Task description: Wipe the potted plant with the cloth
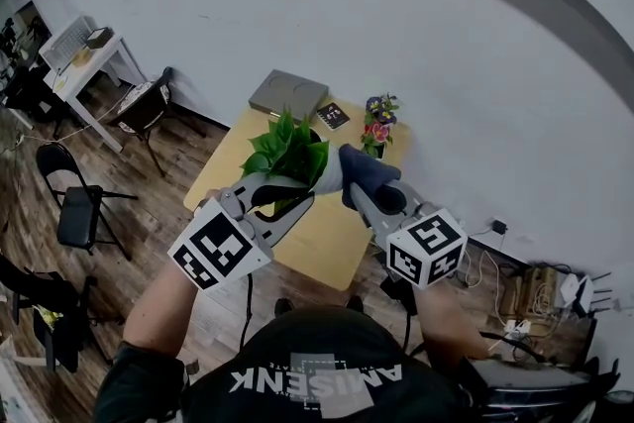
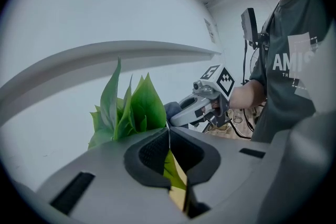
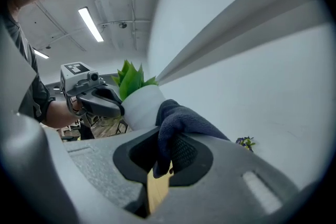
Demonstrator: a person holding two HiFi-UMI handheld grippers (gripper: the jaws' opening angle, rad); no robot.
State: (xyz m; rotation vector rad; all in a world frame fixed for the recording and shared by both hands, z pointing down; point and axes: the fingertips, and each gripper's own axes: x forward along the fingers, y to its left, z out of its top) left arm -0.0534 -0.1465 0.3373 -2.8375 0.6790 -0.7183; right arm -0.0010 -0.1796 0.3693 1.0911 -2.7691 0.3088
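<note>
Green leaf [image 2: 175, 169] pinched in my left gripper [image 2: 169, 139], angled downward; right gripper [image 3: 167, 155], near level, clamps dark cloth [image 3: 184, 122] against white pot [image 3: 140, 107].

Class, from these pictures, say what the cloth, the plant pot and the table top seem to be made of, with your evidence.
Cloth: soft dark blue fabric, knitted or terry; it shows a looped nap and limp folds.
Plant pot: smooth matte white, likely ceramic or plastic; I cannot tell which.
Table top: pale yellowish wood or laminate, with an even, flat surface.
</note>
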